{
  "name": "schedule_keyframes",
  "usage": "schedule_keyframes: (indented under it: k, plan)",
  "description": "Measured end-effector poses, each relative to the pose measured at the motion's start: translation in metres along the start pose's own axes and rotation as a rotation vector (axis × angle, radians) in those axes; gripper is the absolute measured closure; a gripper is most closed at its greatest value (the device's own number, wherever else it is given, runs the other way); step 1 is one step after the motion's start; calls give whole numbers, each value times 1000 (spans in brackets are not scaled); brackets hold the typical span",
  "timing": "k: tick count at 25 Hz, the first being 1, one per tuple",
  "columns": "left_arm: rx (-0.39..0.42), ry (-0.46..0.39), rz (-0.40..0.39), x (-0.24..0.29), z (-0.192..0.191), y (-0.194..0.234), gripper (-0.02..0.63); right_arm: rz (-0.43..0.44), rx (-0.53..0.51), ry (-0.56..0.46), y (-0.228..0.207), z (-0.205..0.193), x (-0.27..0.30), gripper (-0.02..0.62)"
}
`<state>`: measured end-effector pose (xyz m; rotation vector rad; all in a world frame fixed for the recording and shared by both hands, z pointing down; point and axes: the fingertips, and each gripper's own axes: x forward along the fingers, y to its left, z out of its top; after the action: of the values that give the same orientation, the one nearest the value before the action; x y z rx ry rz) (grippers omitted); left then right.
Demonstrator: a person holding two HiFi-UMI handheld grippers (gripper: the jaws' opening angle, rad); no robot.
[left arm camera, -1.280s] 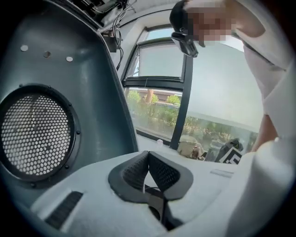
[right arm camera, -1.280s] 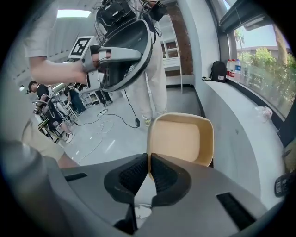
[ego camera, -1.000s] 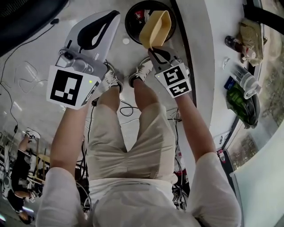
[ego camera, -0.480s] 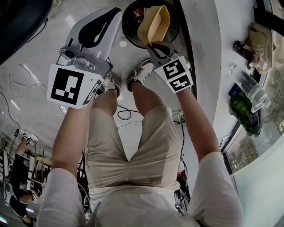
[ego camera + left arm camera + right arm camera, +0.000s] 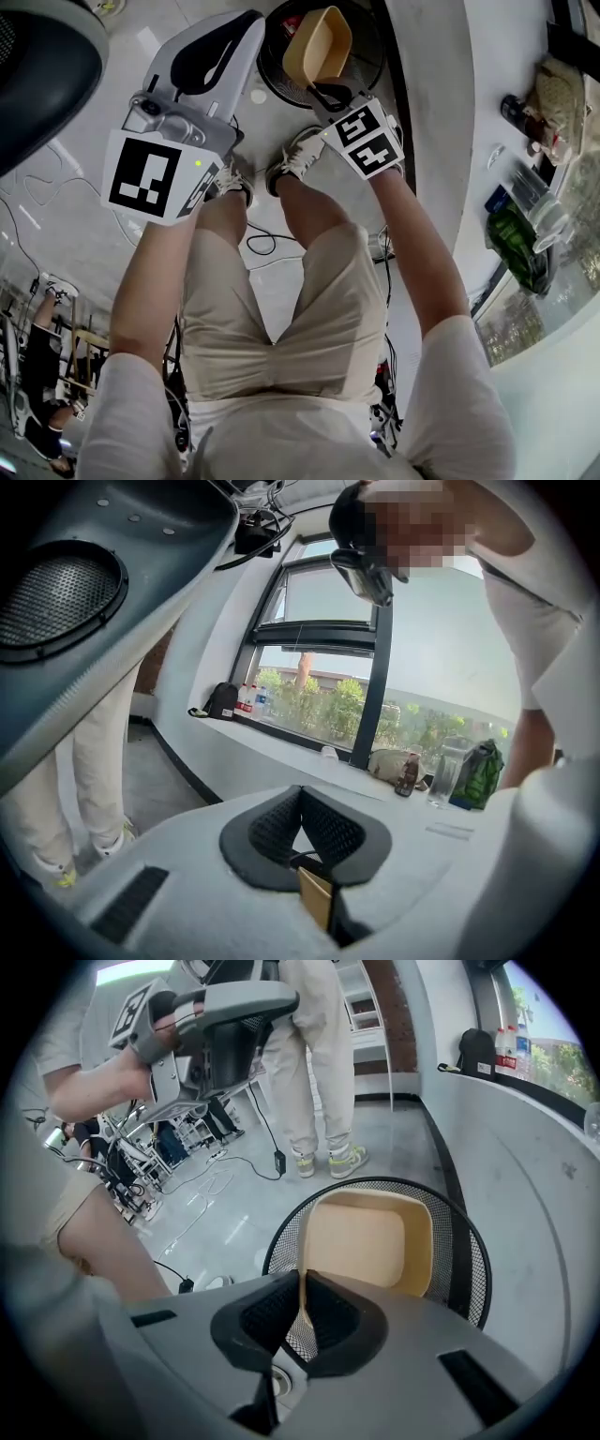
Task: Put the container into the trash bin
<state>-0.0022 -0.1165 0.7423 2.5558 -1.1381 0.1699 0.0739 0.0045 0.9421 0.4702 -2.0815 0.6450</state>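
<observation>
Container [image 5: 317,44] lowered, right hand-held gripper [image 5: 330,92] pointing down

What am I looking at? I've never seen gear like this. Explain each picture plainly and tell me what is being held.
There is no robot arm here. A person stands with a hand-held two-jaw gripper in each hand. The head view comes from a camera on the person's head and looks steeply down to the floor. The other two pictures come from cameras that ride on each gripper and look along its jaws. The right gripper is pinched on the rim of a tan container and holds it over a black mesh trash bin on the floor. The left gripper has its jaws together and grips nothing that I can see. A brown bottle and a green bag sit on the window ledge.
</observation>
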Motion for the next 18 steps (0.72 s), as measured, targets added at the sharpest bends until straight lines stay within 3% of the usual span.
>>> schedule_keyframes:
  k: [13, 18]
  plan:
    - [-23, 8, 16, 17, -22, 12, 589, 64, 0, 131, -20, -17, 35, 574]
    - [-34, 17, 20, 19, -31, 15, 589, 154, -17, 236, -18, -28, 51, 574]
